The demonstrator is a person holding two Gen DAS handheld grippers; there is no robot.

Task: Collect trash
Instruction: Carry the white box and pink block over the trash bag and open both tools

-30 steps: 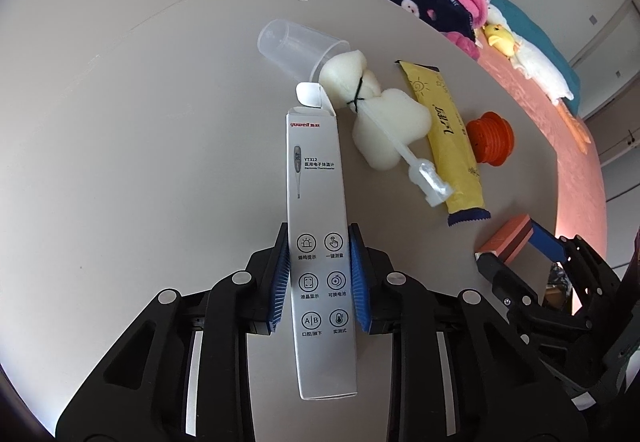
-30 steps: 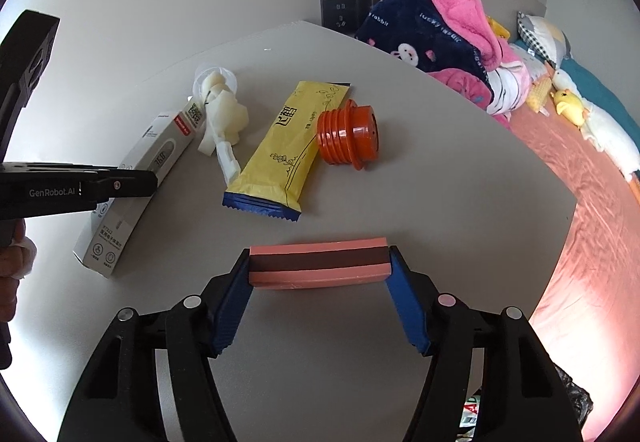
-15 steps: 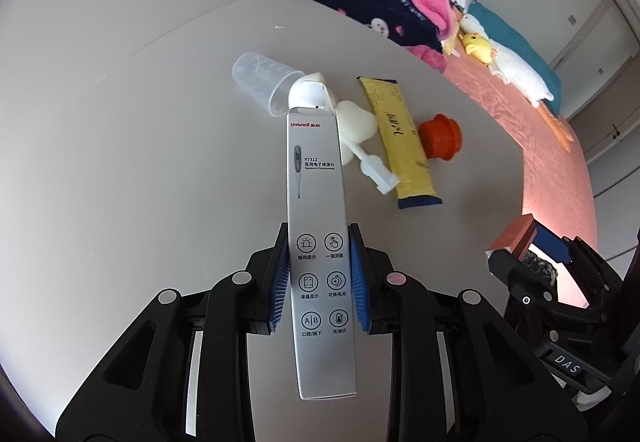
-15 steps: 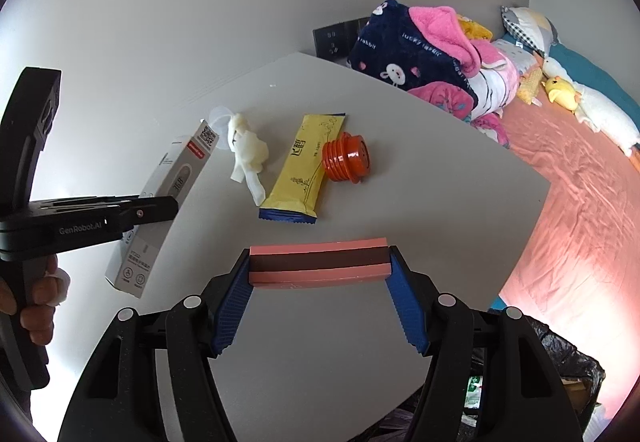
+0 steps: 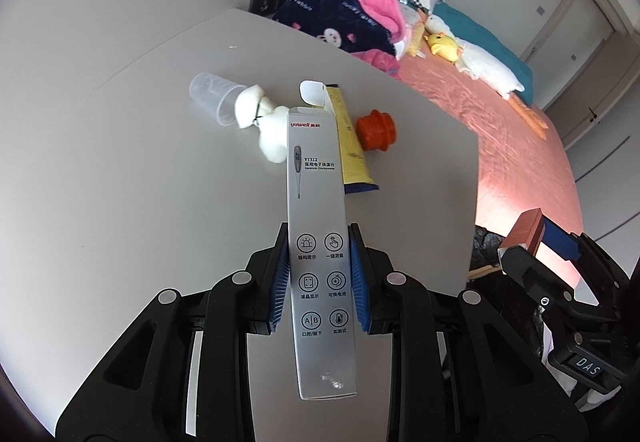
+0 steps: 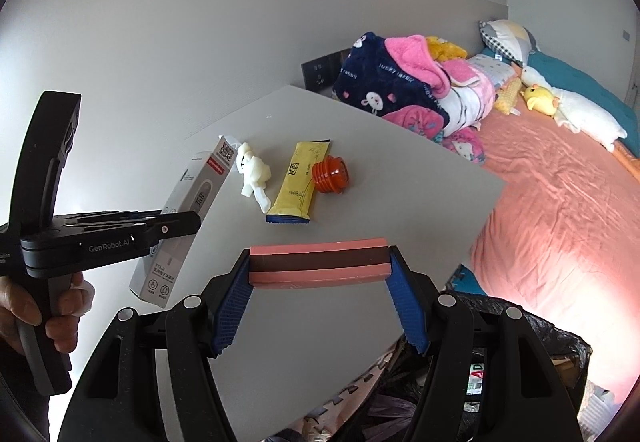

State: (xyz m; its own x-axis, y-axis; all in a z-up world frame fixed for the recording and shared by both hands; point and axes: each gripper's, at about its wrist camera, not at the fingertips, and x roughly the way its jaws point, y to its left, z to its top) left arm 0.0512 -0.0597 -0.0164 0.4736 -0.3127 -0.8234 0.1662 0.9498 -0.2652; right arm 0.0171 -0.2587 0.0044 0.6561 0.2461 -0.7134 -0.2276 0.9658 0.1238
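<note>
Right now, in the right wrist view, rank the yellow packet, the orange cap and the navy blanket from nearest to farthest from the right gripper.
1. Yellow packet: on the table, just beyond the right gripper.
2. Orange cap: touching the packet's right edge, slightly farther back.
3. Navy blanket: on the bed past the table's far edge.

Two boxes (image 6: 188,218) (image 6: 320,262), one cup (image 5: 214,98), one sachet (image 6: 298,178), one cap (image 6: 331,175).

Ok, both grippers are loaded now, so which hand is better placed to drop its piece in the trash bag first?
Right, probably. The right gripper, shut on the pink box, hangs by the table edge with the black trash bag just below. The left gripper, holding the thermometer box, sits farther in over the table.
</note>
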